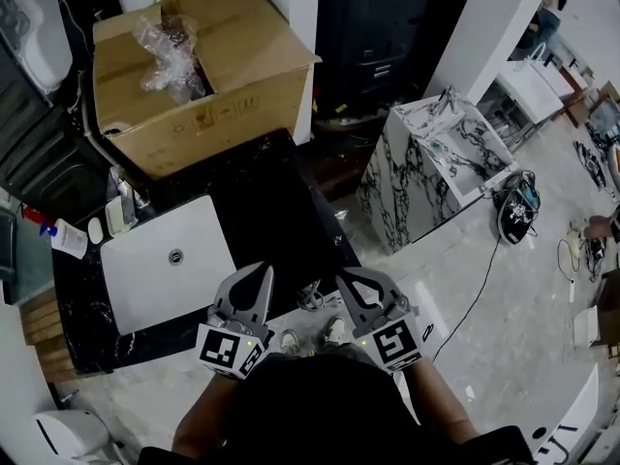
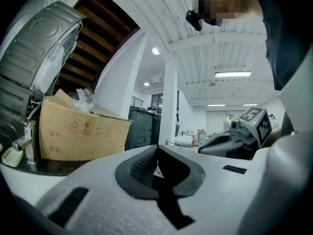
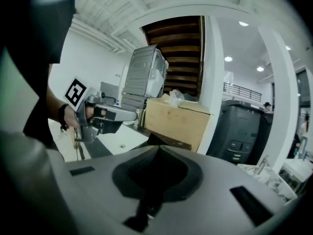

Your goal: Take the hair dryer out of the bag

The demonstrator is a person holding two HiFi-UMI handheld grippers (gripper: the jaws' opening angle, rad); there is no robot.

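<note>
Before one cardboard box (image 1: 208, 85), two closed hand-held grippers (image 1: 262, 272) (image 1: 346, 279) hover.

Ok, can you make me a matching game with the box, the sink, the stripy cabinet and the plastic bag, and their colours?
1 cardboard box
2 sink
3 marble-patterned cabinet
4 plastic bag

a plain white
b see-through
c brown
d white with black veins

Pairs: 1-c, 2-a, 3-d, 4-b
</note>
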